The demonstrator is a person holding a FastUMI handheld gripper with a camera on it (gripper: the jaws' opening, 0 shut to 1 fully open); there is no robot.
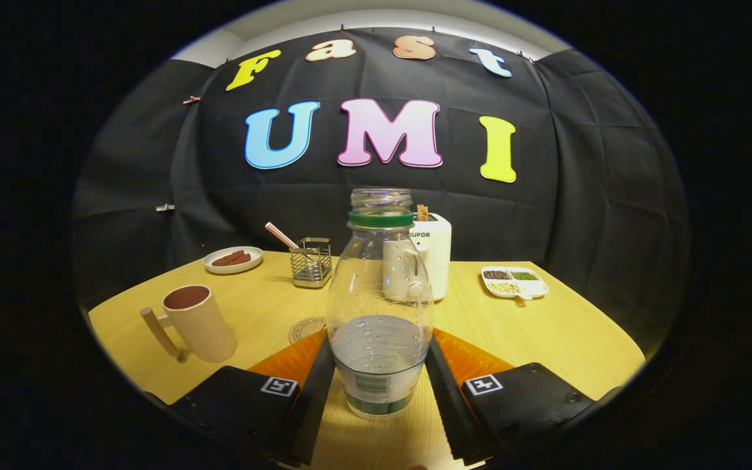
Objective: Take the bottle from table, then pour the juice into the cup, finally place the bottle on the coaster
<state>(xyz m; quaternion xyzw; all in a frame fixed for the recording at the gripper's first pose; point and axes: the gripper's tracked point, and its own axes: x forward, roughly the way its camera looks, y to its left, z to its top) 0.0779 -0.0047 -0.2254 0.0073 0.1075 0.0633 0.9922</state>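
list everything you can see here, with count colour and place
clear plastic bottle with green neck ring: 1, uncapped, clear liquid in its lower part, upright between the fingers
beige mug with wooden handle: 1, left of the bottle on the table
round printed coaster: 1, pale, partly hidden behind the bottle's left side
wire mesh holder: 1, metal, beyond the coaster, checked straw leaning in it
white oval plate: 1, brown pieces on it, far left
white appliance: 1, right behind the bottle
white divided dish: 1, dark, green and pale grains, far right
light wooden table: 1, under everything
gripper: 1, fingers on both sides of the bottle's lower body
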